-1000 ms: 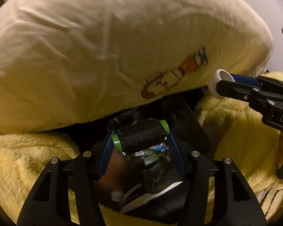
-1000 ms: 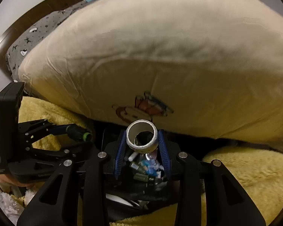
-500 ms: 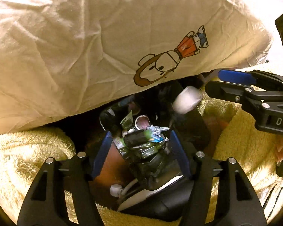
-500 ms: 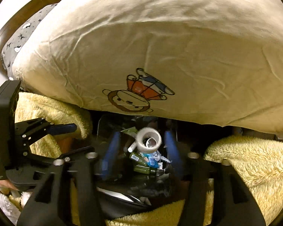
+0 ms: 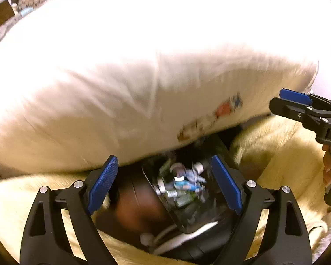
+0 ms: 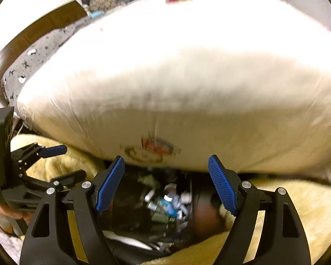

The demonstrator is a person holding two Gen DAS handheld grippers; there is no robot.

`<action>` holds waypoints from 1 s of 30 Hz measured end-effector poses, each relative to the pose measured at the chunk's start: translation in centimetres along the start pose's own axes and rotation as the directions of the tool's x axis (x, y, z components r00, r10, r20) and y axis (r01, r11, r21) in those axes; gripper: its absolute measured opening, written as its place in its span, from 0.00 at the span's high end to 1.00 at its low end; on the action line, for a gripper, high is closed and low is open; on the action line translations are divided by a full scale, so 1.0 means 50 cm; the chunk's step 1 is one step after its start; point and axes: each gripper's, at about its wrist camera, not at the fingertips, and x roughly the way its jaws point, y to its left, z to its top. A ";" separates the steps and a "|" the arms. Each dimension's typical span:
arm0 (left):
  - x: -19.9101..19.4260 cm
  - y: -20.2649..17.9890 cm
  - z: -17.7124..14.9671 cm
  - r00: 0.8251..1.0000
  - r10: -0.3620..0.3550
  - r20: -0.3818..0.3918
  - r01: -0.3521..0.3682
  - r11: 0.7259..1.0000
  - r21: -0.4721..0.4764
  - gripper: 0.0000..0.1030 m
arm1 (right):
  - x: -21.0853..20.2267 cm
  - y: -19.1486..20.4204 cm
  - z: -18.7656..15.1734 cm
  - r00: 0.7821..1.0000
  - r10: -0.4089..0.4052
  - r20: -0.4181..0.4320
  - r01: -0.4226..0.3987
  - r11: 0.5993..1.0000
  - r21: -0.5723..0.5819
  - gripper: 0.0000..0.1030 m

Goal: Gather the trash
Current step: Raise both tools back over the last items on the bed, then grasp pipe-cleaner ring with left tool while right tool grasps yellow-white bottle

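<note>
Yellow fleece blanket (image 5: 282, 154) covers the bed under both tools, and a big cream pillow (image 5: 143, 77) printed with a small cartoon figure (image 6: 153, 149) bulges just ahead of the tips, overhanging the dark opening below them. Left tongs (image 5: 165, 184) stand wide open with nothing between the blue ribbed pads (image 5: 102, 183); directly beyond and below them sits a dark, clear-walled trash container (image 5: 200, 223) with a heap of small trash (image 5: 181, 184) in it (little bottles, caps and blue-and-white wrappers, too blurred to name singly). A brown rounded thing (image 5: 139, 207) lies against the container on the side of the left pad. Right tongs (image 6: 166, 184) are likewise spread wide and empty, held over the same heap of trash (image 6: 167, 205), with the container's wall (image 6: 190, 190) showing near the right pad. From the left camera the right tool's blue-tipped fingers (image 5: 294, 96) reach in from the right edge, near the pillow's corner and well apart from the container. A grey patterned bedsheet (image 6: 33, 59) lies beyond the pillow to the left.
</note>
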 end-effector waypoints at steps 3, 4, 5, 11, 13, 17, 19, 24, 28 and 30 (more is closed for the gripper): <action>-0.055 0.005 0.044 0.996 0.025 0.086 -0.027 1.000 0.015 0.18 | -0.065 -0.003 0.045 0.995 -0.024 0.100 0.028 0.999 -0.037 0.21; -0.073 0.007 0.061 0.993 0.032 0.114 -0.034 0.999 0.022 0.18 | -0.082 -0.004 0.060 0.991 -0.036 0.131 0.043 0.998 -0.048 0.19; -0.088 0.012 0.078 0.989 0.036 0.141 -0.040 0.999 0.029 0.17 | -0.099 -0.004 0.076 0.985 -0.053 0.166 0.063 0.996 -0.056 0.16; -0.134 0.025 0.184 0.970 0.058 0.236 -0.072 0.996 0.053 0.17 | -0.172 -0.047 0.193 0.936 -0.172 0.308 0.201 0.977 -0.067 0.14; -0.135 0.026 0.231 0.965 0.068 0.254 -0.083 0.995 0.050 0.17 | -0.172 -0.064 0.227 0.931 -0.182 0.315 0.211 0.976 -0.058 0.14; -0.114 0.009 0.303 0.954 0.095 0.284 -0.109 0.994 0.033 0.17 | -0.151 -0.116 0.306 0.933 -0.195 0.303 0.212 0.977 -0.025 0.12; -0.098 0.005 0.344 0.953 0.080 0.293 -0.098 0.994 0.047 0.17 | -0.135 -0.125 0.341 0.927 -0.226 0.298 0.241 0.971 -0.012 0.12; -0.018 -0.026 0.468 0.954 0.032 0.297 -0.049 0.998 0.049 0.15 | -0.074 -0.171 0.398 0.923 -0.277 0.268 0.273 0.961 0.054 0.11; 0.063 -0.057 0.568 0.955 0.021 0.294 -0.046 0.996 0.080 0.14 | -0.044 -0.203 0.425 0.925 -0.289 0.248 0.280 0.957 0.071 0.10; 0.103 -0.061 0.612 0.961 0.014 0.277 -0.034 0.997 0.067 0.14 | -0.034 -0.215 0.434 0.924 -0.296 0.241 0.290 0.955 0.062 0.10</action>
